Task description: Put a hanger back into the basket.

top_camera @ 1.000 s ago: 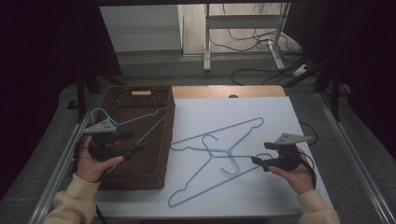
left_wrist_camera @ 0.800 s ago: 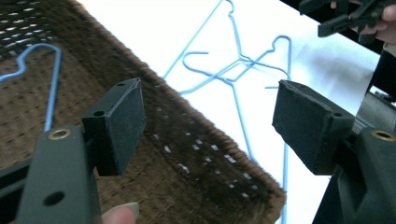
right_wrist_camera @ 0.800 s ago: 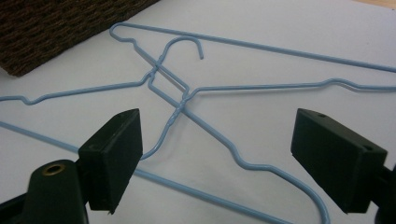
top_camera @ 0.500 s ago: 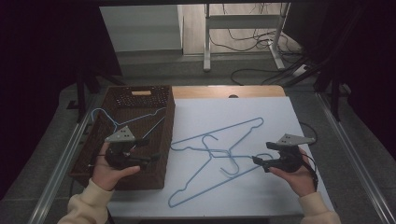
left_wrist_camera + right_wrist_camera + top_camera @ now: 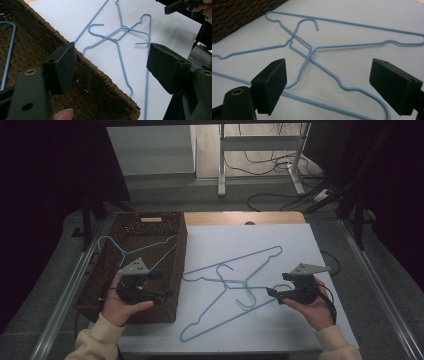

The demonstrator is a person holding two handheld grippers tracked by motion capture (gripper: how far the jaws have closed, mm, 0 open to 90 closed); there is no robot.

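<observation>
Where they cross, two thin blue wire hangers (image 5: 231, 290).

Lighting: we note a dim room with dark edges; the white table sheet (image 5: 280, 245) is brightest. Soft shadows. Focus: we find near jaws blurred in both gripper views.

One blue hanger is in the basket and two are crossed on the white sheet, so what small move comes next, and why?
Probably ease the right hand-held gripper forward onto the wire of the upper hanger. Its jaws stand open and empty just short of the two crossed hangers, while one hanger already lies in the wicker basket.
</observation>
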